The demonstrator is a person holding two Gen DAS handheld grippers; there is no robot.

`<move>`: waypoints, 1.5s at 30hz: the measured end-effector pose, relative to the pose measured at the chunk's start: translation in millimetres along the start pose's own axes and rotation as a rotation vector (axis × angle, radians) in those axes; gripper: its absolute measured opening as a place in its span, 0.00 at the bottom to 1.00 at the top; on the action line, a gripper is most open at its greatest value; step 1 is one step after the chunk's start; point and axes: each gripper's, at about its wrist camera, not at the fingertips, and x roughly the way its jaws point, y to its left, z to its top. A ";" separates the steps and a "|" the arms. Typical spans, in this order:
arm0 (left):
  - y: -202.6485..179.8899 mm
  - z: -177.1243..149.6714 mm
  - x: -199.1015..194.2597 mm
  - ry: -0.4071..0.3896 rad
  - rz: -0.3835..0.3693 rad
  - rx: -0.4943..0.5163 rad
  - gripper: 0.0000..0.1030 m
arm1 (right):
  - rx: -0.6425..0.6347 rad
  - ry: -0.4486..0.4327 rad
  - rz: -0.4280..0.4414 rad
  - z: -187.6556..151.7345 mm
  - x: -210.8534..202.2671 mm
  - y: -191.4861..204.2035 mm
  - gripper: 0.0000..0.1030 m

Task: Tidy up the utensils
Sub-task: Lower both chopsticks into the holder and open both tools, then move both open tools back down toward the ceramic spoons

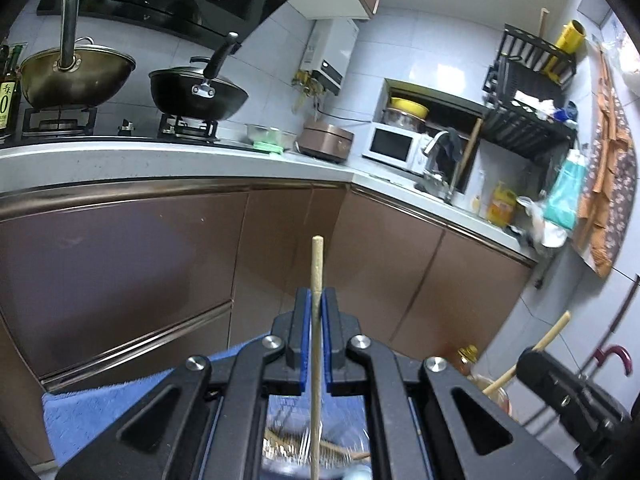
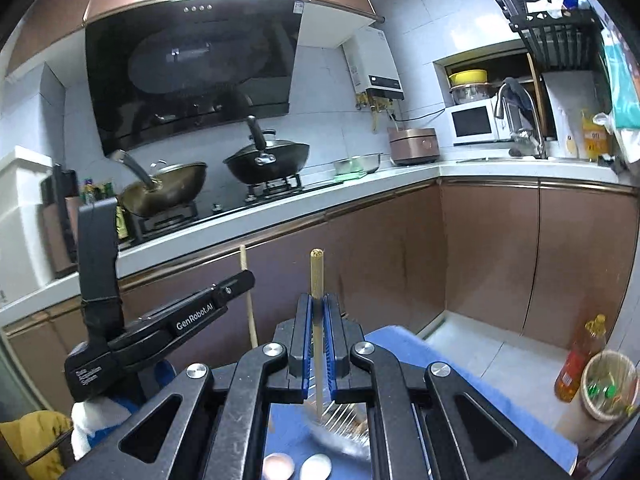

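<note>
My left gripper (image 1: 318, 300) is shut on a wooden chopstick (image 1: 317, 264) that stands upright between its blue pads, its top end poking above the fingertips. My right gripper (image 2: 318, 304) is shut on another wooden chopstick (image 2: 317, 276), also upright. Each gripper shows in the other's view: the right one (image 1: 568, 392) with its chopstick (image 1: 552, 334), the left one (image 2: 160, 320) with its chopstick (image 2: 248, 296). Below both grippers lies a blurred heap of utensils (image 1: 312, 450), seen also in the right wrist view (image 2: 344, 428), on a blue cloth (image 1: 100, 412).
A kitchen counter (image 1: 160, 156) carries two woks (image 1: 76, 76), a metal bowl (image 1: 268, 134), a rice cooker (image 1: 324, 140) and a microwave (image 1: 394, 146). Brown cabinet doors (image 1: 120, 272) stand ahead. An oil bottle (image 2: 578, 356) and a bin (image 2: 608, 388) sit on the floor at right.
</note>
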 end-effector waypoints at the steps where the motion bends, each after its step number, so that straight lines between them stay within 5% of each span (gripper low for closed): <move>1: -0.1 0.5 6.7 -0.013 0.011 -0.005 0.04 | 0.001 0.004 -0.004 -2.2 6.3 -3.1 0.06; 10: 13.2 -37.2 69.6 -0.011 0.039 -0.025 0.07 | 0.023 0.093 -0.042 -44.3 61.4 -28.6 0.07; 15: 15.4 -52.8 61.9 0.005 0.028 0.026 0.30 | 0.034 0.100 -0.051 -52.5 55.0 -34.1 0.19; 26: 15.3 -46.1 -25.9 0.046 -0.021 0.112 0.35 | 0.087 0.024 -0.059 -36.3 -22.0 -32.1 0.23; 45: 21.9 -77.3 -174.4 0.088 -0.115 0.165 0.35 | 0.168 0.026 -0.049 -69.5 -156.5 7.1 0.28</move>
